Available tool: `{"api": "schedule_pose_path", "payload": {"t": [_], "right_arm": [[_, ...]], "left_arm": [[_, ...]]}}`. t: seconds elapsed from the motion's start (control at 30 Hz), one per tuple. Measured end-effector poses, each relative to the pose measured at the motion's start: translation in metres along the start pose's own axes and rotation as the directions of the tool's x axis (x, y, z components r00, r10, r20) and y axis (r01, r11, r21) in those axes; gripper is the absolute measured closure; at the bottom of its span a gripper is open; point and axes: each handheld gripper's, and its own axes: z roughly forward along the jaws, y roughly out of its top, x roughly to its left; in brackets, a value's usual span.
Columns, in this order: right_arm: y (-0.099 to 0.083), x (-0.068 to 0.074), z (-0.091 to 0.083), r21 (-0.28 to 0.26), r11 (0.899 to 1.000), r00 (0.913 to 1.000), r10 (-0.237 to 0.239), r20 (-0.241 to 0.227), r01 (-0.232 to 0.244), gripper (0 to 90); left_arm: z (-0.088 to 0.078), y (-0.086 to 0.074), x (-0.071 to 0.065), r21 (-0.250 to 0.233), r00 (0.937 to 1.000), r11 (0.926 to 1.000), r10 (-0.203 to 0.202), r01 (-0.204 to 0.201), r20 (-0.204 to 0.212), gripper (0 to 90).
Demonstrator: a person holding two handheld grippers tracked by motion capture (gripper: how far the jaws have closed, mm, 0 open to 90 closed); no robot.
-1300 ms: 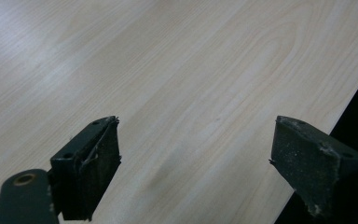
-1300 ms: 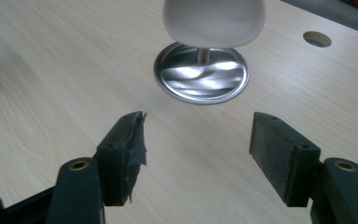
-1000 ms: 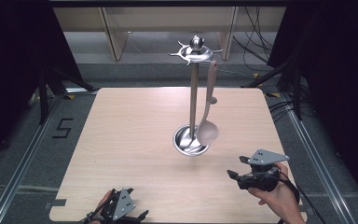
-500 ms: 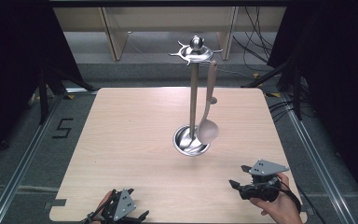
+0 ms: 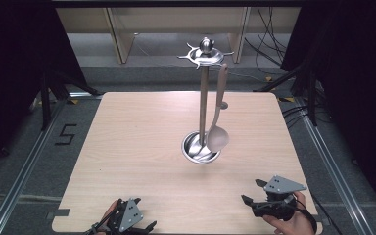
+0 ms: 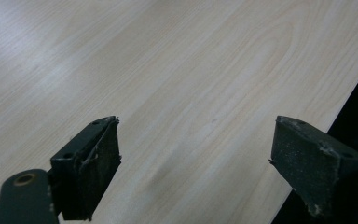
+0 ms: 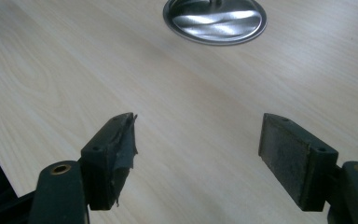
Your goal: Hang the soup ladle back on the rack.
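Looking down from the high view, a tall metal stand (image 5: 204, 105) rises from its round base (image 5: 200, 148) near the middle of the wooden table (image 5: 142, 142), and a ladle (image 5: 217, 131) hangs from the hooked crown at the top, its bowl dangling just above the base on the right side. Hung that way, the ladle is free to swing and clear of the tabletop. The right gripper (image 5: 252, 193) sits near the table's front edge, held in a hand and pointing left and toward the stand, well apart from it. The left gripper (image 5: 144, 228) rests low at the front edge, farther from the stand. Nothing lies on the table between either gripper and the stand; beyond the far edge are shelf legs and loose cables on the floor.

From the left gripper view, the jaws stand wide with nothing between them, over bare wood close to the table's edge.

From the right gripper view, the jaws also gape wide and empty, aimed at the shiny base (image 7: 214, 19), which lies ahead across open tabletop. Judging by that aim, the right gripper seems the one placed to deal with the ladle.
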Motion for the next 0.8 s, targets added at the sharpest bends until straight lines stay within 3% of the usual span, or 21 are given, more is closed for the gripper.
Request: {"api": "schedule_pose_path", "payload": {"t": [0.03, 0.07, 0.1, 0.13, 0.17, 0.23, 0.27, 0.3, 0.37, 0.43, 0.8], "right_arm": [[-0.001, 0.000, 0.000, 0.004, 1.000, 1.0000, -0.008, -0.005, 0.008, 27.7], [-0.004, 0.001, -0.001, 0.001, 1.000, 0.9999, 0.010, 0.007, -0.010, 27.0], [-0.008, 0.003, -0.002, -0.006, 1.000, 0.9995, 0.031, -0.010, -0.031, 26.3], [-0.010, 0.001, -0.001, -0.026, 1.000, 1.0000, 0.005, -0.008, -0.006, 25.3], [-0.011, 0.001, -0.001, -0.014, 1.000, 0.9996, 0.014, -0.026, -0.015, 23.9], [-0.013, 0.002, -0.002, -0.024, 1.000, 0.9999, 0.002, -0.011, -0.002, 23.5], [-0.015, 0.005, -0.002, -0.014, 1.000, 0.9993, 0.024, -0.029, -0.024, 23.5], [-0.016, 0.004, -0.002, -0.016, 1.000, 0.9995, 0.001, -0.031, -0.002, 22.3], [-0.019, 0.006, -0.002, -0.003, 1.000, 0.9987, 0.010, -0.049, -0.010, 20.5], [-0.021, 0.006, -0.001, -0.005, 1.000, 0.9994, -0.011, -0.033, 0.011, 20.5], [-0.030, 0.005, 0.003, 0.022, 1.000, 0.9995, 0.014, -0.028, -0.013, 19.4]], "left_arm": [[0.000, 0.000, 0.001, 0.001, 1.0000, 1.0000, 0.005, -0.005, -0.002, 14.8], [0.000, 0.000, 0.001, 0.006, 0.9999, 0.9999, 0.009, -0.009, -0.005, 14.8], [0.000, 0.000, 0.001, 0.002, 1.0000, 1.0000, 0.006, -0.006, -0.001, 14.8], [0.000, 0.000, 0.001, 0.002, 1.0000, 1.0000, 0.005, -0.005, 0.000, 14.8], [0.000, 0.000, 0.000, 0.003, 1.0000, 1.0000, 0.007, -0.007, -0.001, 14.8], [0.000, 0.000, 0.000, 0.003, 0.9999, 1.0000, 0.009, -0.009, 0.009, 14.8], [0.000, 0.000, 0.000, 0.002, 0.9999, 0.9999, 0.011, -0.011, -0.003, 14.8], [0.000, 0.001, 0.000, 0.003, 0.9998, 0.9998, 0.020, -0.020, -0.007, 14.8], [0.000, 0.000, 0.000, 0.004, 0.9998, 0.9999, 0.016, -0.016, -0.008, 14.8], [-0.001, 0.001, 0.000, 0.004, 0.9998, 0.9998, 0.019, -0.019, -0.008, 14.8], [0.000, 0.000, 0.000, 0.004, 0.9999, 0.9999, 0.012, -0.012, -0.002, 14.8]]}}
